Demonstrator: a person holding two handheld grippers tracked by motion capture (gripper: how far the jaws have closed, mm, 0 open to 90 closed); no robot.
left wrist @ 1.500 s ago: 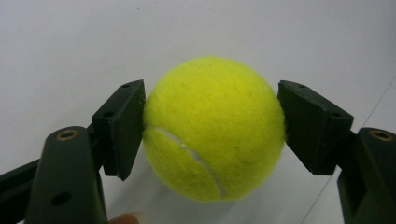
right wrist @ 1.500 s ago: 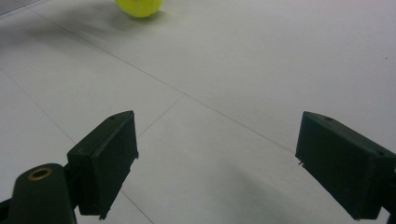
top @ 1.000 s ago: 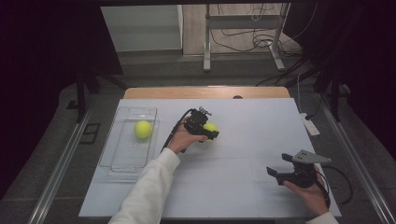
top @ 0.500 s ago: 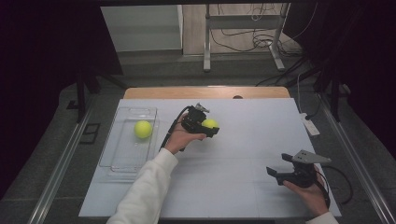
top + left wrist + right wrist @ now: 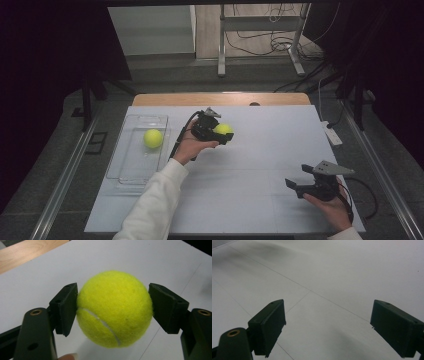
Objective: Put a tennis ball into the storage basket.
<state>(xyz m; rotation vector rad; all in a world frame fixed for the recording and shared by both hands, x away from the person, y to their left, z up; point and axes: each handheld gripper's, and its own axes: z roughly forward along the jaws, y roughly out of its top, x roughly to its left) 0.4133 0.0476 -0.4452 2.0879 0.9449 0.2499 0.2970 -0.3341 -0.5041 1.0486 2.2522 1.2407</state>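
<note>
Compared with a second ago, I am carrying the ball (image 5: 223,129) a little higher and farther from me in my left tongs (image 5: 220,134); its shadow is showing on the table (image 5: 250,170) below it in the left gripper view. The left tongs are clenching that ball (image 5: 114,308), a pad pressing on each side of it. My right tongs (image 5: 296,186) are sitting where they were, at the near right of the table, released, with bare table (image 5: 332,277) between the two pads.

Counting now: I am seeing two yellow tennis balls. One is the ball I am holding above the middle of the table, toward its far side. The second ball (image 5: 153,138) is lying in the tray (image 5: 131,170), in its far half. There is one clear tray, at the left of the table, just left of my left hand (image 5: 189,148). There are two tongs, one in each hand.
</note>
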